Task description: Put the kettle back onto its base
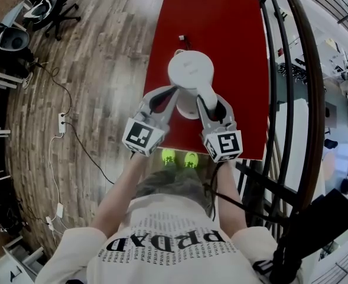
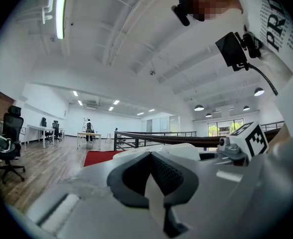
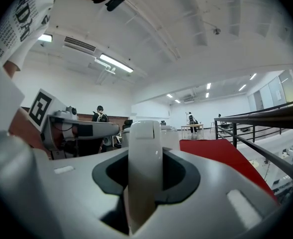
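The white kettle (image 1: 190, 71) stands over the near end of the red table (image 1: 233, 46) with its lid down, so what it holds I can't tell, nor whether the white round under it is its base. The right gripper (image 1: 208, 102) has its jaws clamped on the kettle's handle (image 3: 144, 163), while the left gripper (image 1: 172, 92) keeps its jaws pinched together on nothing, tips just beside the kettle's body. Around the table lie a wooden floor (image 1: 103, 70), a dark railing (image 1: 292, 70) to the right and office chairs (image 1: 44, 7) in the far corner.
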Demonstrator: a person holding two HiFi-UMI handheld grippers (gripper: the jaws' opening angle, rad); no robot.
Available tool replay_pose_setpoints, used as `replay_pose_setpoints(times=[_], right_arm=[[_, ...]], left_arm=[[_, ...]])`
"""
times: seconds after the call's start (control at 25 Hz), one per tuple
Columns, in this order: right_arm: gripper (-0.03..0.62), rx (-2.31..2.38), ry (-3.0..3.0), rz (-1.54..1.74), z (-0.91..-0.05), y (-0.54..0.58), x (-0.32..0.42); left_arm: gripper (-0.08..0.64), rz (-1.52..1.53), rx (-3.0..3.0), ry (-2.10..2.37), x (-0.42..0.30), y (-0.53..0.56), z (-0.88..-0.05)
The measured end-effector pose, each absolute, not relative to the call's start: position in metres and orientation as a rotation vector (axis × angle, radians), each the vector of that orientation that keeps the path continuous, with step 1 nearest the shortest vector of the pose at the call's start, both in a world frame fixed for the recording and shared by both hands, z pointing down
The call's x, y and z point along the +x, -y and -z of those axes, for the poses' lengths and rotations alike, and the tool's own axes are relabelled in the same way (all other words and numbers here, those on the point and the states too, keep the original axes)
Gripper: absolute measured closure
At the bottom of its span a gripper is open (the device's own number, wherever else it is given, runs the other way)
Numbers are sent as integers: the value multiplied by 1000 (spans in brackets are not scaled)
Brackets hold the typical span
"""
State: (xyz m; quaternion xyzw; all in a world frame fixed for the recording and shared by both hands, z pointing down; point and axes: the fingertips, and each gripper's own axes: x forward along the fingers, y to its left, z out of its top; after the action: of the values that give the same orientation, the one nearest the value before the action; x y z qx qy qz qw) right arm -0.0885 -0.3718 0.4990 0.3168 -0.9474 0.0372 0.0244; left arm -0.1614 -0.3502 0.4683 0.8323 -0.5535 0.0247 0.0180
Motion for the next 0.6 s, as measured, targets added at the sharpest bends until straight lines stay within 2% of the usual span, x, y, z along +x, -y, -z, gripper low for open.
replay_pose_setpoints(times=[0.6], right_arm=[[468,761,2957,-156,-506,364,-61]], left_arm=[[561,3,2611,1719,-144,346,-457]])
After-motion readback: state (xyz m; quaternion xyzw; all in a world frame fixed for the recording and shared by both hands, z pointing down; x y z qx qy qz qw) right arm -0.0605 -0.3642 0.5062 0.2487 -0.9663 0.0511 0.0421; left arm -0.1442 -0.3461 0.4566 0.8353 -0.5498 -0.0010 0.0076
